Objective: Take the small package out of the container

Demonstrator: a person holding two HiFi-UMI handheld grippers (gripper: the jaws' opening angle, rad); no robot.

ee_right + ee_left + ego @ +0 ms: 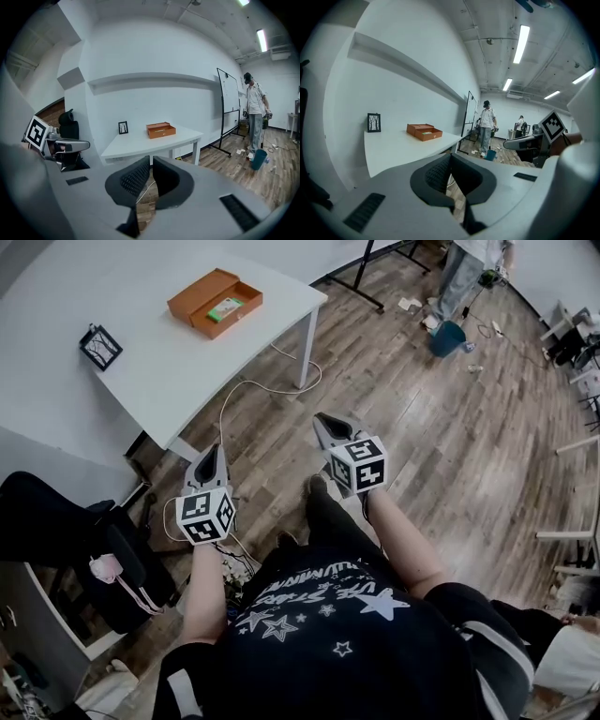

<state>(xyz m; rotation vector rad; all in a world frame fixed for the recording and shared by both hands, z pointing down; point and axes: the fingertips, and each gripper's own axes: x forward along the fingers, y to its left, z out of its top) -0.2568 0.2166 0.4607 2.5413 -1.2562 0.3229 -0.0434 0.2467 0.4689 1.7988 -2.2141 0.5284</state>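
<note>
An open orange box (pixel 196 297) lies at the far end of the white table (pixel 150 390). A small green and white package (pixel 225 308) rests inside it. The box also shows far off in the left gripper view (pixel 424 132) and in the right gripper view (pixel 161 130). Both grippers hang over the wooden floor, well short of the table. My left gripper (pixel 213 452) is shut and empty, with its jaws (pixel 451 157) pointing toward the table. My right gripper (pixel 323 419) is to its right, jaws together (pixel 152 159), holding nothing.
A small black picture frame (pixel 100 346) stands on the table's left side. A white cable (pixel 253 388) trails on the floor by the table leg. A black chair (pixel 56 521) is at the left. Far off are a person (pixel 464 277), a blue bucket (pixel 448 337) and a whiteboard stand (pixel 370 282).
</note>
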